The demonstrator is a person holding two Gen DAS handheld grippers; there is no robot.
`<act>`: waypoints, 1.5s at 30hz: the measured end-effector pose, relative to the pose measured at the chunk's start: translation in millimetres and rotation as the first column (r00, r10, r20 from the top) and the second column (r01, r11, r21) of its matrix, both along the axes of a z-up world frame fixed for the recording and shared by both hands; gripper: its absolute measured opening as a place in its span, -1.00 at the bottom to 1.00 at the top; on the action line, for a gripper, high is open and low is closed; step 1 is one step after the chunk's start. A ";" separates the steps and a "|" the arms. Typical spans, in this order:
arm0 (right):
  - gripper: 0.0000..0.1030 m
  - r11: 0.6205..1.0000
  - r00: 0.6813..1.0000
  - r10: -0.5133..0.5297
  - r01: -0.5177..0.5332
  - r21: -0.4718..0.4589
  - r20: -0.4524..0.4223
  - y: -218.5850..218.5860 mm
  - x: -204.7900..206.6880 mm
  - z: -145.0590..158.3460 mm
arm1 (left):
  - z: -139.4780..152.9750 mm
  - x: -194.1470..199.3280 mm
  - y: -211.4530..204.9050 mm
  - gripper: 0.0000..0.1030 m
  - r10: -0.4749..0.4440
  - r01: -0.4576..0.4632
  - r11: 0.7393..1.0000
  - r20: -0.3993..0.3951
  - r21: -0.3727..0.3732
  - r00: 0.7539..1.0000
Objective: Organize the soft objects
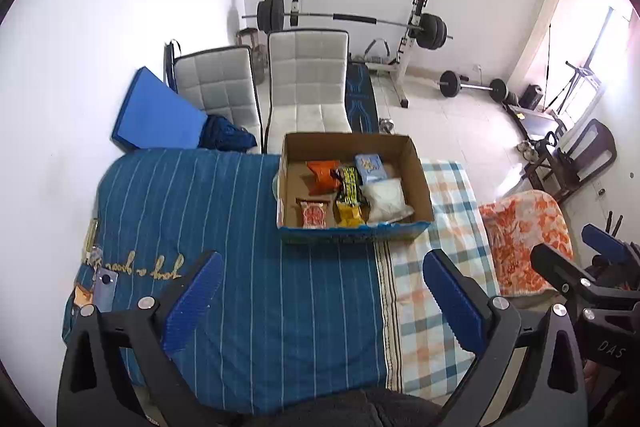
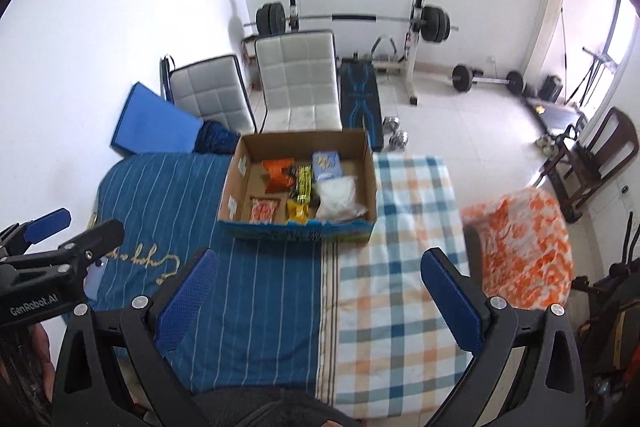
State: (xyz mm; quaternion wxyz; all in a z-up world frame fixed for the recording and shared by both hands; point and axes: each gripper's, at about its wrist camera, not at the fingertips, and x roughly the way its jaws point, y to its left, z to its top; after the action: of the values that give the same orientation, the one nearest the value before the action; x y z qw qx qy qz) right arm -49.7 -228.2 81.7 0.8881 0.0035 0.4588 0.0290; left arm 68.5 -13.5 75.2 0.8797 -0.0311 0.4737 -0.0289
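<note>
Soft packets: six lie in an open cardboard box (image 1: 416,183) on the bed (image 1: 240,227), ahead of both claws and well clear of them. Contents: orange pouch (image 1: 322,175), yellow-black wrapper (image 1: 349,183), pale blue pack (image 1: 370,167), white bag (image 1: 386,201), red-white sachet (image 1: 314,215), yellow packet (image 1: 349,214). They sit side by side in two loose rows toward the box's right half, probably so each keeps its shape and can be seen. The left floor of the box is bare. Left claw (image 1: 322,293): jaws wide apart, holding nothing, hovering over the blue striped cover. Right claw (image 2: 320,287): jaws wide apart, empty, over the seam where the stripes meet the checked sheet (image 2: 400,267). No loose packet shows on the bed. This fits either sorting done or packets awaiting removal.
</note>
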 end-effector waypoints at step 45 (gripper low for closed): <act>1.00 0.999 0.996 -0.038 0.040 -0.032 0.077 -14.4 21.0 18.9 | 13.2 7.4 -14.2 0.99 0.025 -0.026 0.999 0.074 0.019 0.997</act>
State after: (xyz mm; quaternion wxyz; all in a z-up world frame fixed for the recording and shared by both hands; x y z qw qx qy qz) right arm -28.7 -242.6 100.6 0.9053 -0.0033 0.4248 0.0041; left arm 76.0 -27.7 88.4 0.8970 -0.0274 0.4409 -0.0142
